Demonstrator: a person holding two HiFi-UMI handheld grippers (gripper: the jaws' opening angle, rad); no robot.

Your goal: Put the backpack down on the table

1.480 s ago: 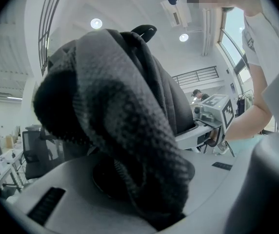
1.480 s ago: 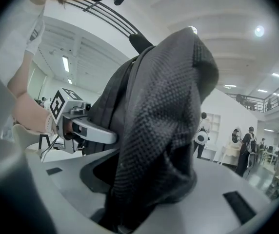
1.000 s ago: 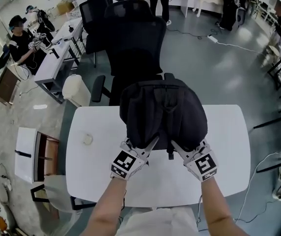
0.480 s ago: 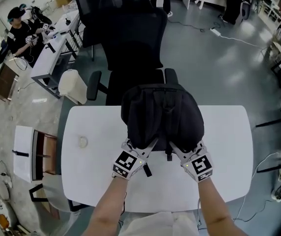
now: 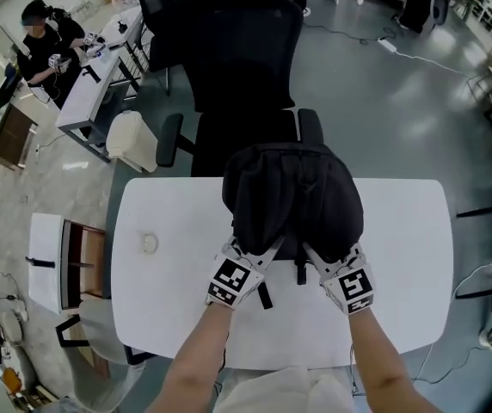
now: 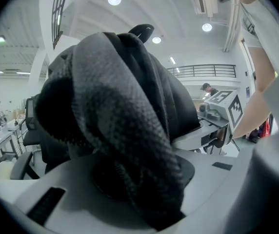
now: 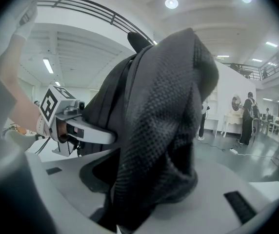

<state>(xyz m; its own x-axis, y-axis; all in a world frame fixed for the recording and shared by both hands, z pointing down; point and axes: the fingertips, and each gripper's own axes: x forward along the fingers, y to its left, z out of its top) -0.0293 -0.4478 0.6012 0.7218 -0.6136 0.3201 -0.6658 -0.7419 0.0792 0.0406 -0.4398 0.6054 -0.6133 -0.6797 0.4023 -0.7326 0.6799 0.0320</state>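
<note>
A black office chair [image 5: 244, 67] stood on the grey floor [image 5: 384, 119], with a white bin [image 5: 132, 140] just beside its armrest. Beyond the bin a person [image 5: 41, 33] sat at a desk [image 5: 87, 93]. A power strip [image 5: 390, 45] lay on the floor well apart from the chair, and a wooden cabinet [image 5: 72, 269] stood nearer the camera.

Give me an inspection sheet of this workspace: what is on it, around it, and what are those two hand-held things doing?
Surface: white table.
Job's things: black backpack upright over the table's far edge; contact unclear.
Clutter: small round object.
Grippers: left tool clamps a backpack strap; right tool holds the other, its jaws opening.
Cables: floor cable.
Surroundings: office chair, white bin, person at a desk.
</note>
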